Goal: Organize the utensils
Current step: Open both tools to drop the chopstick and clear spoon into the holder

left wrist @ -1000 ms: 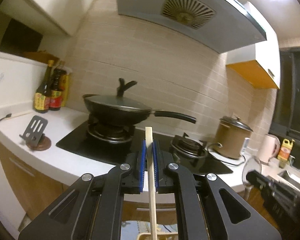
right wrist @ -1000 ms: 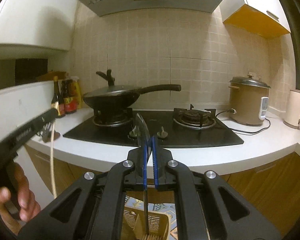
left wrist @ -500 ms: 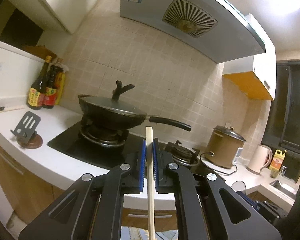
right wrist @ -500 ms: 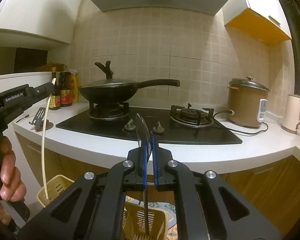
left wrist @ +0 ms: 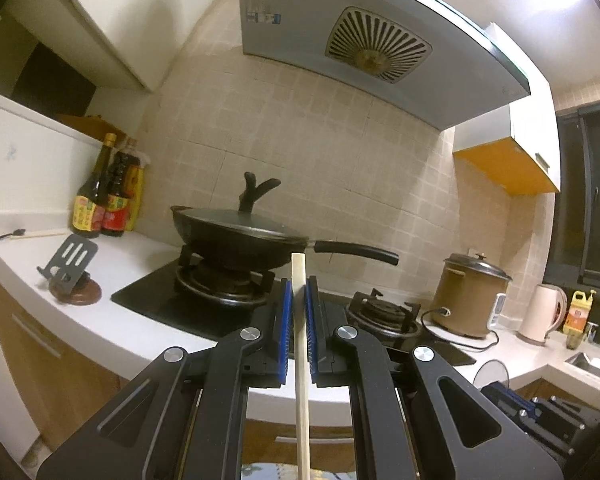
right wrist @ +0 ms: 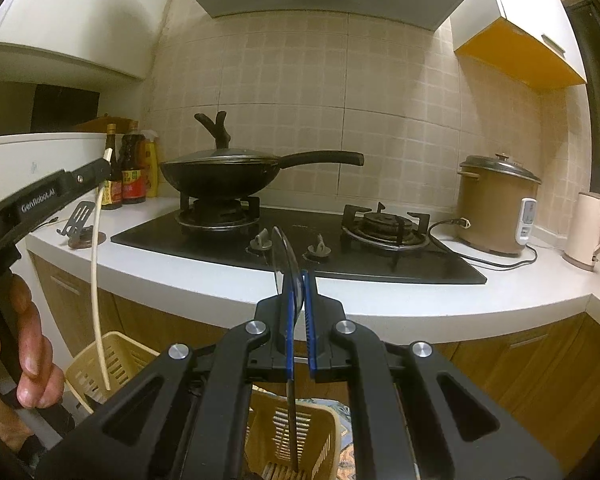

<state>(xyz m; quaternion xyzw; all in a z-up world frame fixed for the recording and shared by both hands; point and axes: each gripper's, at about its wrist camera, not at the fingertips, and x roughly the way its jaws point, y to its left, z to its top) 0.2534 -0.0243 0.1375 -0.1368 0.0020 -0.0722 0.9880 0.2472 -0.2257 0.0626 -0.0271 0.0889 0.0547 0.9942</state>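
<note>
My left gripper (left wrist: 297, 286) is shut on a pale wooden chopstick (left wrist: 300, 360) that stands upright between the blue pads. In the right wrist view the same chopstick (right wrist: 96, 276) hangs from the left gripper (right wrist: 102, 166) with its lower tip over a yellow slotted basket (right wrist: 112, 364). My right gripper (right wrist: 298, 280) is shut on a metal spoon (right wrist: 286, 268), bowl up, handle pointing down into a second yellow basket (right wrist: 292, 436) directly below.
A covered black wok (right wrist: 224, 172) sits on the gas hob (right wrist: 300, 240). Sauce bottles (right wrist: 128, 172) and a black phone stand (right wrist: 80, 220) are at left, a rice cooker (right wrist: 496, 204) and kettle (right wrist: 588, 228) at right. Another spoon and chopsticks (left wrist: 28, 234) lie on the far left counter.
Both grippers have risen and tilted up a little while keeping their grip. The left gripper with the chopstick has moved in over the left yellow basket.
</note>
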